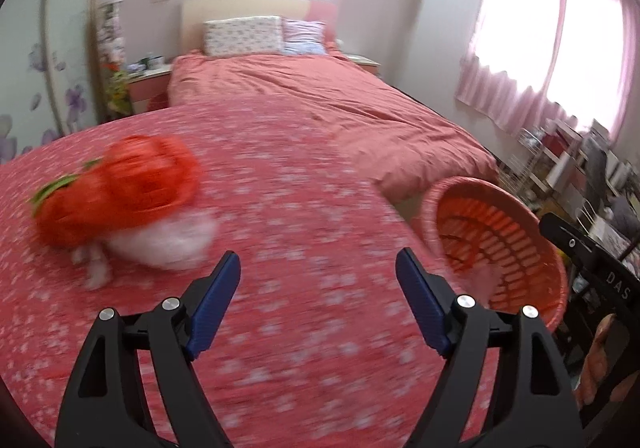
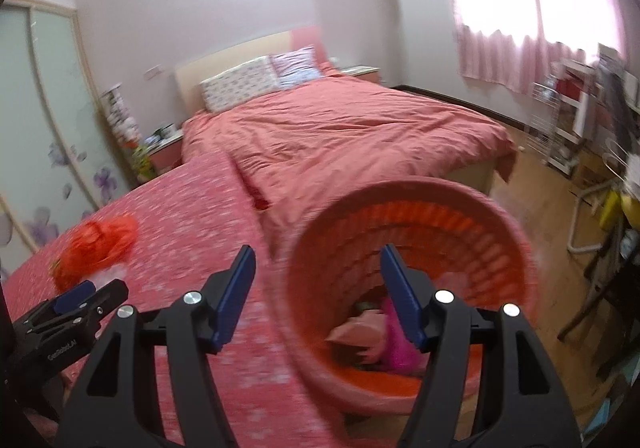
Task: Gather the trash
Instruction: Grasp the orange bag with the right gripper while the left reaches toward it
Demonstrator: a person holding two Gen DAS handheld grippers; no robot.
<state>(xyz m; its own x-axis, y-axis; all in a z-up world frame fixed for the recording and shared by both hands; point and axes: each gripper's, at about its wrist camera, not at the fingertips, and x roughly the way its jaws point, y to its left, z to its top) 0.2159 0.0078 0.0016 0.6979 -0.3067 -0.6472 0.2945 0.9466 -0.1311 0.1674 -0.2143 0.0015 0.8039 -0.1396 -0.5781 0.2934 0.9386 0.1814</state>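
We see the left tongs (image 1: 318, 272) spread wide and empty above the floral pink cloth (image 1: 280, 208). The right tongs (image 2: 316, 268) are spread too, holding nothing, with one blue pad over the mouth of the orange basket (image 2: 500, 232). Pink scraps (image 2: 394, 344) lie in the bottom of the basket. The remaining trash, a blurred orange bag (image 1: 120, 188) with white wadding (image 1: 164, 244) beneath it, sits on the cloth to the left, well apart from both tongs. Behind is the bed (image 1: 320, 100).

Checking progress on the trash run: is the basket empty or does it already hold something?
Not empty. The right wrist view shows pink crumpled pieces lying at the bottom of the basket.
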